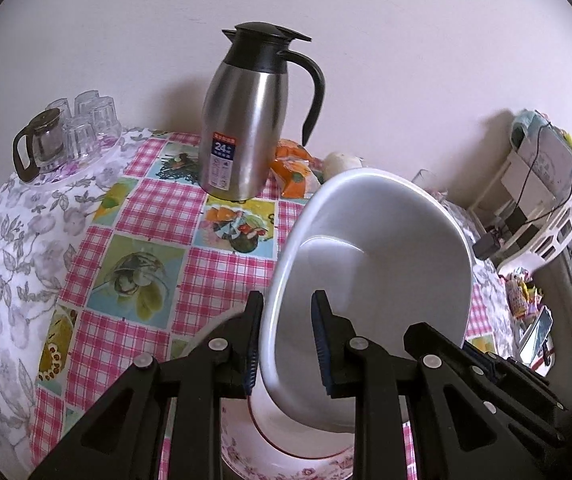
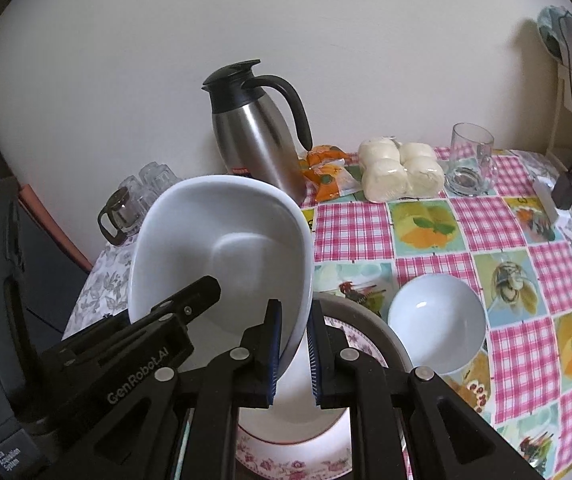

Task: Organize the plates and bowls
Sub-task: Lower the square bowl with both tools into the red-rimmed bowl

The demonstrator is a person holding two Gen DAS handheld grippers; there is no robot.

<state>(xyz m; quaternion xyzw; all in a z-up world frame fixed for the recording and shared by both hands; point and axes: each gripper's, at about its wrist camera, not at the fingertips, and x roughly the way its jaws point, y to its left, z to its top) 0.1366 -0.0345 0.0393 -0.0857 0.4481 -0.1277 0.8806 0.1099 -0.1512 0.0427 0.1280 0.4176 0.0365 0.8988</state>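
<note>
Item: large white bowl (image 1: 369, 256), held tilted in the air by both tools at once, above a floral-rimmed plate (image 1: 286, 464) on the counter (image 1: 134, 208). Left hand-held gripper (image 1: 287, 344): jaws clamped on the bowl's near rim, one pad outside the wall, one inside. Right hand-held gripper (image 2: 293, 354): likewise clamped on the rim at the opposite side. Step in hand, as judged: carrying the bowl to its place in a stack. Handling advice: keep both grips level with each other so the glazed rim does not slip or twist; lower it squarely and release only once it is seated. Right wrist view alone shows: small white bowl (image 2: 437, 324) just beside the plate, wrapped buns (image 2: 399, 170), glass mug (image 2: 470, 160). Left wrist view alone shows: white rack (image 1: 553, 216) with cables at the counter's far side. Both show: steel thermos jug (image 1: 246, 128), glass tumblers (image 1: 86, 128).
</note>
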